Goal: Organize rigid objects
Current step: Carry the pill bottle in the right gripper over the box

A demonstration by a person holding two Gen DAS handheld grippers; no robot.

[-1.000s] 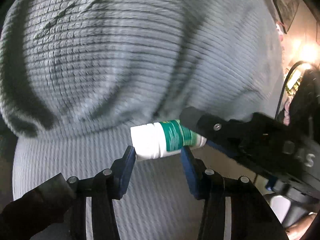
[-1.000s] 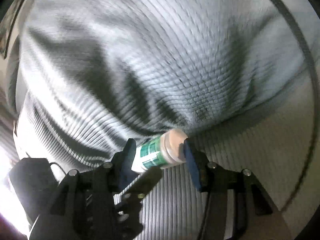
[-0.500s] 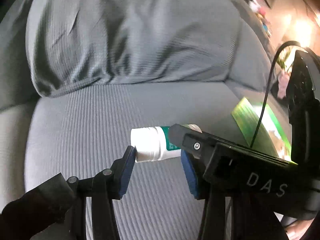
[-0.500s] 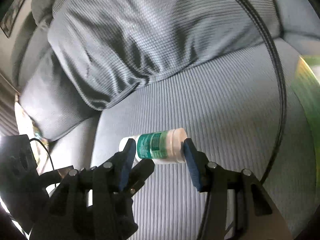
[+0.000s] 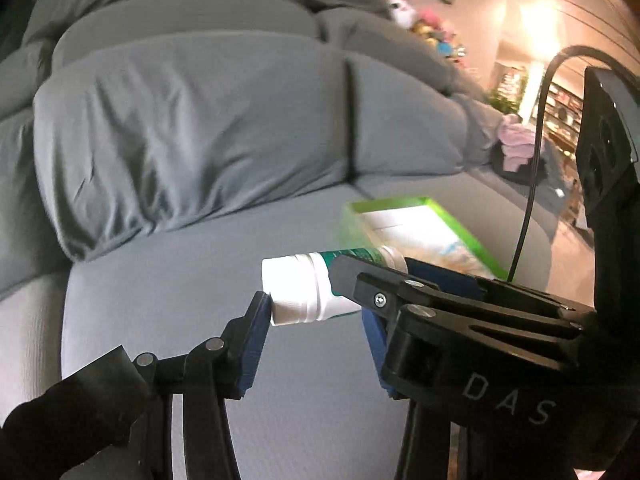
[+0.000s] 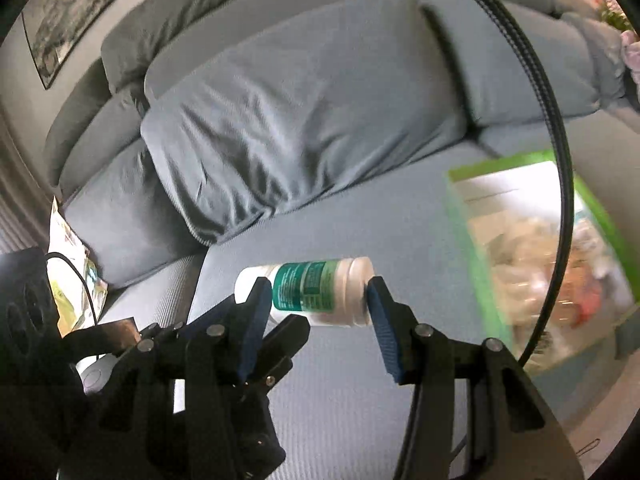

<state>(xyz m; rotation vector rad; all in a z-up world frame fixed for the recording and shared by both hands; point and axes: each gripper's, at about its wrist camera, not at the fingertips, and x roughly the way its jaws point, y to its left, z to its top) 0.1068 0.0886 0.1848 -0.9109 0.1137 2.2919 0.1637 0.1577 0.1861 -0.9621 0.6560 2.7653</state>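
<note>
A white bottle (image 5: 296, 288) with a green label and a white cap hangs sideways above the grey sofa seat (image 5: 180, 300). My left gripper (image 5: 316, 316) is shut on it, its left pad against the cap end. In the right wrist view the same bottle (image 6: 312, 286) lies between the blue pads of my right gripper (image 6: 316, 300), which is shut on it too, with the right pad on the bottle's base. Each gripper's black fingers (image 5: 360, 284) cross the other's view. To the right of the bottle, a green-edged box (image 5: 420, 228) lies flat on the seat.
Large grey back cushions (image 5: 180, 128) stand behind the seat. A black cable (image 6: 552, 120) arcs across the right wrist view in front of the green box (image 6: 540, 260). A printed packet (image 6: 68, 264) lies at the sofa's left end, and pink soft things (image 5: 516, 144) sit far right.
Both grippers, still holding the bottle, have pulled back and up from the cushion. The seat and the green box have come into view.
</note>
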